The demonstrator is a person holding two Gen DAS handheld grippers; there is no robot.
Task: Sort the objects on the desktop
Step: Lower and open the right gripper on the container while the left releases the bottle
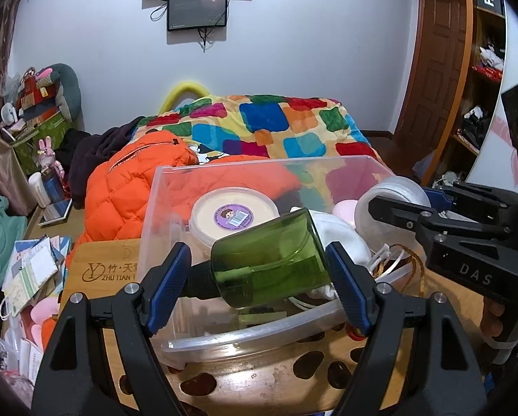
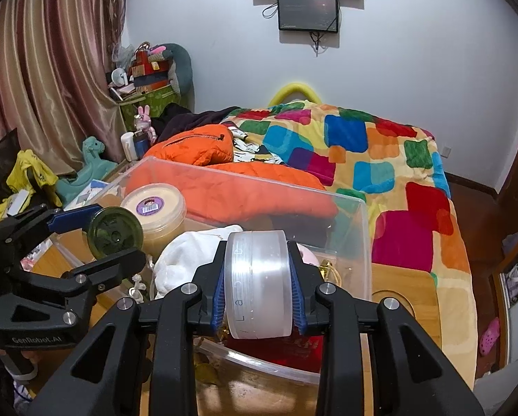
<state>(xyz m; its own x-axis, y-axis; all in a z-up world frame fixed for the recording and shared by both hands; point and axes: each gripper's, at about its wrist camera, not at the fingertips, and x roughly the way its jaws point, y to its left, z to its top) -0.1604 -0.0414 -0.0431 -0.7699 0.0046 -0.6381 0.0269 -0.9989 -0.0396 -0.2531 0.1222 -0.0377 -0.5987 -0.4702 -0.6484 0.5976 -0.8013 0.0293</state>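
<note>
My left gripper (image 1: 259, 277) is shut on a green bottle (image 1: 269, 260), held on its side over the clear plastic bin (image 1: 161, 187). In the right wrist view the left gripper (image 2: 95, 232) and the bottle's base (image 2: 115, 232) show at left. My right gripper (image 2: 259, 284) is shut on a frosted round jar (image 2: 257, 282) above the bin (image 2: 356, 239). In the left wrist view the right gripper (image 1: 397, 204) and that jar (image 1: 390, 201) show at right. Inside the bin lie a cream tub with a purple label (image 1: 234, 216), a white cloth (image 1: 342, 239) and cords (image 1: 408, 267).
The bin stands on a bamboo tray table (image 1: 99, 270) set on a bed with a colourful blanket (image 1: 269, 121) and an orange jacket (image 1: 120, 187). Papers and toys (image 1: 33, 270) crowd the left side. A wooden door and shelves (image 1: 467, 86) stand at right.
</note>
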